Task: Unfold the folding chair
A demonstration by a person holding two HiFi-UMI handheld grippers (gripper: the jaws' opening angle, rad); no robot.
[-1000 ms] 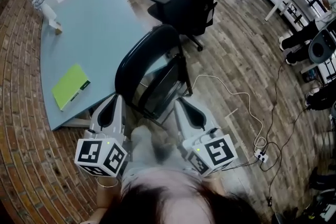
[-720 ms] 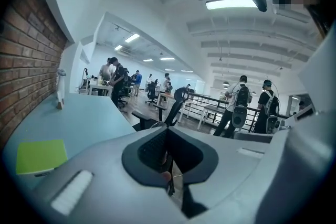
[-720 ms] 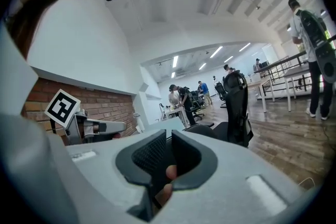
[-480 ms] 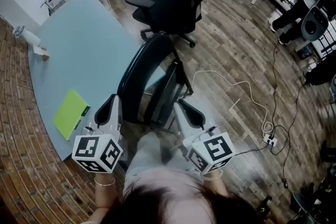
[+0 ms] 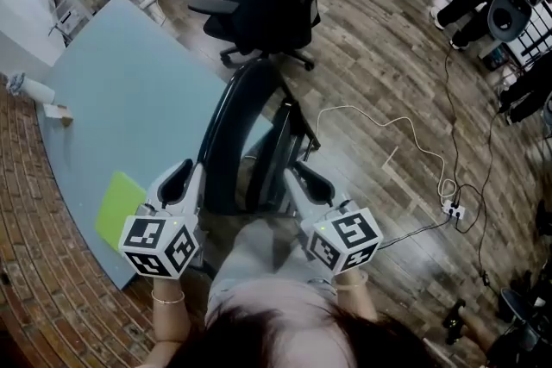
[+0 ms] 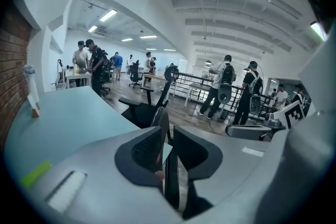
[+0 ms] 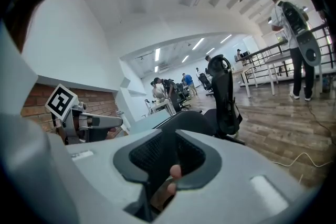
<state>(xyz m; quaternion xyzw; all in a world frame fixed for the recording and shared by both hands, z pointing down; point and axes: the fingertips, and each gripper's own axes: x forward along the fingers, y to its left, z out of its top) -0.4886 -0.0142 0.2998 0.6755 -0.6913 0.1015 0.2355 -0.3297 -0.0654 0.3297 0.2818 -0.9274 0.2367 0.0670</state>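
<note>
As the left claw [image 6: 167, 134] and right claw [image 7: 167, 139] have just been opening, low in the frame, each around a chair [image 5: 233, 125] edge, squeeze tight first, then pull slowly.

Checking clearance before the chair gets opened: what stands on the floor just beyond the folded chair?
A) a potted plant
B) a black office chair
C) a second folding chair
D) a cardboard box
B: a black office chair with armrests stands on the wood floor just beyond the folding chair, next to the blue table.
</note>
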